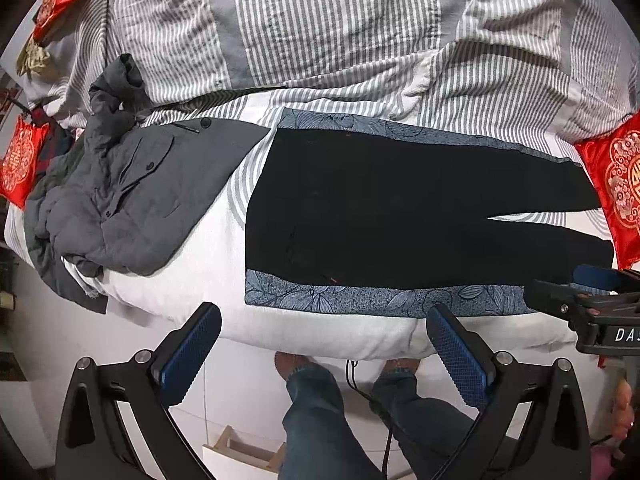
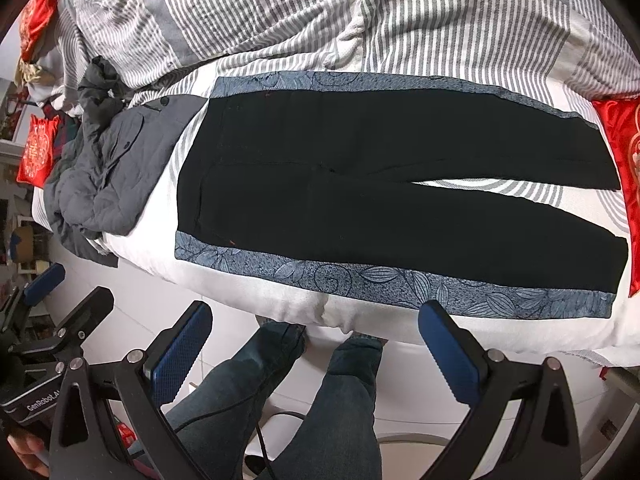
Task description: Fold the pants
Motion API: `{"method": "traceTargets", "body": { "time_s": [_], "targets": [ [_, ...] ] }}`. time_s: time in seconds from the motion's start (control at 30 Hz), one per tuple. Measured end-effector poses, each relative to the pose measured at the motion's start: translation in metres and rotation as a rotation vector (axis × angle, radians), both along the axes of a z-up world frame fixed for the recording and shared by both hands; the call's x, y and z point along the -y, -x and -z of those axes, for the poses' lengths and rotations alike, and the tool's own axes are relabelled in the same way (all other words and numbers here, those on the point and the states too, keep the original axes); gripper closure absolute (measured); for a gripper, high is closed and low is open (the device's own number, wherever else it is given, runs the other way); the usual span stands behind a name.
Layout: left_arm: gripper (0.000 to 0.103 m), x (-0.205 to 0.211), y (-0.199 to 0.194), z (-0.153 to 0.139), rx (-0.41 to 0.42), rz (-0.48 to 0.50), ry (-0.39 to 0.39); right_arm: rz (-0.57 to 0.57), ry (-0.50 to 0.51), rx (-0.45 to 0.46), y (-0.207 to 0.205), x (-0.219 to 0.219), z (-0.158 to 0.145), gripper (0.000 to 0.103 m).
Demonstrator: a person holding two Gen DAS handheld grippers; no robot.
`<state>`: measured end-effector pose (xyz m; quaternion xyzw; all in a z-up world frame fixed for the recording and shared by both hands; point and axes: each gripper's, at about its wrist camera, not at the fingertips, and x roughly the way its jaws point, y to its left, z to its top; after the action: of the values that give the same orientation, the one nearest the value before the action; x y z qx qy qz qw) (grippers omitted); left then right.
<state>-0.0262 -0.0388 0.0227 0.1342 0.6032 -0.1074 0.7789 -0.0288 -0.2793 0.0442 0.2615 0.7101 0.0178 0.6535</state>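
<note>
Black pants (image 1: pixel 380 208) (image 2: pixel 360 184) lie flat on a blue patterned cloth (image 1: pixel 360 300) (image 2: pixel 380 280) on the bed, waist to the left, both legs stretching right with a narrow gap between them. My left gripper (image 1: pixel 324 344) is open and empty, held above the bed's front edge, short of the pants. My right gripper (image 2: pixel 316 340) is open and empty, likewise in front of the near pant leg. The right gripper also shows at the right edge of the left wrist view (image 1: pixel 580 292); the left gripper shows at the left of the right wrist view (image 2: pixel 60 300).
A crumpled grey jacket (image 1: pixel 120 200) (image 2: pixel 104 168) lies left of the pants. A striped quilt (image 1: pixel 320 28) (image 2: pixel 320 12) is bunched behind. Red cushions (image 1: pixel 616 184) (image 2: pixel 624 184) sit at the right and left. The person's legs (image 2: pixel 320 400) stand below the bed edge.
</note>
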Motion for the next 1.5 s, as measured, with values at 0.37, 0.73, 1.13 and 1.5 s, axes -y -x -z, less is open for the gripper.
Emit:
{"method": "traceTargets", "body": {
  "time_s": [0.37,0.73,1.13,1.5],
  "targets": [
    [0.000,-0.002,0.006,0.008,-0.016,-0.037,0.004,-0.032,0.000,-0.017,0.003,0.004,0.007,0.000],
    [0.000,-0.035,-0.004,0.049,-0.080,-0.154,0.098,0.065,-0.088,-0.055,0.024,0.002,0.033,0.000],
    [0.000,-0.091,-0.020,0.144,-0.165,-0.220,0.150,0.238,-0.238,-0.094,0.052,-0.039,0.109,0.001],
    [0.007,-0.116,-0.014,0.229,-0.255,-0.280,0.319,0.485,-0.373,-0.083,0.092,-0.050,0.191,0.023]
  ]
}}
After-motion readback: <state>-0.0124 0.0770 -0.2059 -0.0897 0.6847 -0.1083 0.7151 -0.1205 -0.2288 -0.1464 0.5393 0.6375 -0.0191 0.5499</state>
